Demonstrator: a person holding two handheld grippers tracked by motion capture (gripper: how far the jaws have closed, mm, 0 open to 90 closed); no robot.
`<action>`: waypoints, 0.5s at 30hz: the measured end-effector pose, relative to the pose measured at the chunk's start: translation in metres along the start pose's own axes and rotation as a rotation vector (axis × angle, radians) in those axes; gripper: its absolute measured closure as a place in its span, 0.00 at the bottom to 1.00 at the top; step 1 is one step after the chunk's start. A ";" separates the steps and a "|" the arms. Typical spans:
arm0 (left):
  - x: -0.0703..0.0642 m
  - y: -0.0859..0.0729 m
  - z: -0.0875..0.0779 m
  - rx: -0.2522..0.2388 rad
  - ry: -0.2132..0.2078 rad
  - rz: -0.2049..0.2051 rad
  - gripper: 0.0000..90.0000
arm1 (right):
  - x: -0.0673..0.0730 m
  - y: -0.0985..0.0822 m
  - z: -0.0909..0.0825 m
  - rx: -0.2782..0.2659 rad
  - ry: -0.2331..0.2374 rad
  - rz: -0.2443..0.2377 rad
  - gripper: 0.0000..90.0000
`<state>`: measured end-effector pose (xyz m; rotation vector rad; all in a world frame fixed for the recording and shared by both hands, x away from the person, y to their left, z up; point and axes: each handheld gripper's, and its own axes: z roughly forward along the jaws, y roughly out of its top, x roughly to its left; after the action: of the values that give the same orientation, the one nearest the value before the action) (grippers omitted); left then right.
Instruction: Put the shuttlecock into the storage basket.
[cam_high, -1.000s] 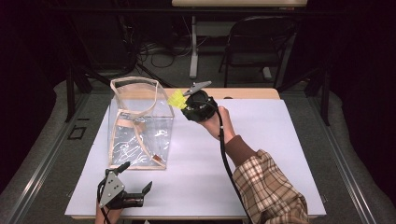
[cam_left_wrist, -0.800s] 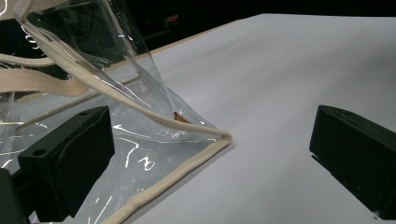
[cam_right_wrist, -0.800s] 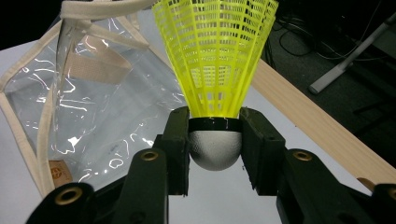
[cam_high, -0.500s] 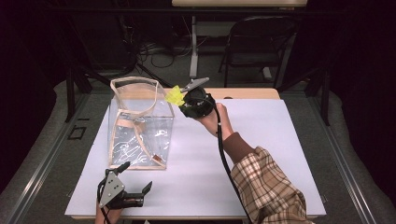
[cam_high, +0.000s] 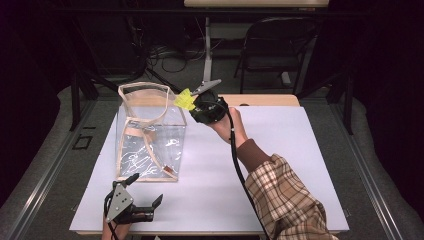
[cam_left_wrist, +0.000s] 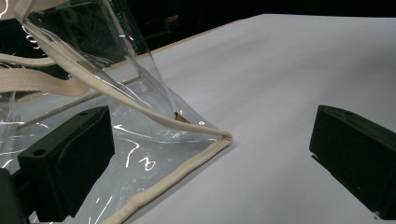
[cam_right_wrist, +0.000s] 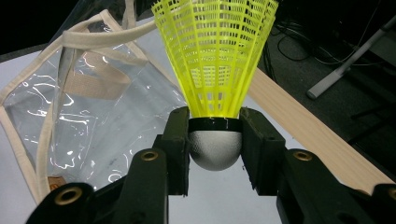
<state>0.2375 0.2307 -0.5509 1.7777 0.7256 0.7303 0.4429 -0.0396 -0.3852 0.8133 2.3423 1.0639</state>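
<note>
A clear plastic bag (cam_high: 150, 135) with beige trim and straps stands open-topped on the white table (cam_high: 280, 160). My right gripper (cam_high: 192, 104) hovers by the bag's far right top corner, shut on a yellow shuttlecock (cam_high: 184, 100). In the right gripper view the jaws clamp the shuttlecock's (cam_right_wrist: 215, 70) grey rounded base, skirt pointing away, with the bag (cam_right_wrist: 84, 121) beyond it. My left gripper (cam_high: 147, 190) rests at the table's near edge, open. In the left gripper view its jaws stand wide apart, with the bag's bottom corner (cam_left_wrist: 224, 137) between them but untouched.
A wooden strip (cam_high: 260, 100) borders the table's far edge. Beyond it are a dark chair (cam_high: 280, 45), table legs and cables on the floor. A person's plaid sleeve (cam_high: 285, 200) crosses the near right of the table.
The right gripper with the shuttlecock has risen slightly and shifted left toward the bag's top corner. The left gripper has stayed put.
</note>
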 end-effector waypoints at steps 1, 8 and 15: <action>0.000 0.000 0.000 0.001 0.000 0.000 0.00 | 0.000 0.001 0.000 0.002 -0.001 0.003 0.72; 0.000 0.000 0.000 0.001 0.000 0.000 0.00 | -0.001 0.005 0.000 -0.005 -0.003 0.008 0.72; 0.000 0.000 0.000 0.002 -0.001 0.001 0.00 | -0.001 0.009 0.000 -0.008 -0.004 0.010 0.72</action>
<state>0.2374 0.2308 -0.5509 1.7795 0.7255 0.7297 0.4468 -0.0354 -0.3777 0.8239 2.3311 1.0739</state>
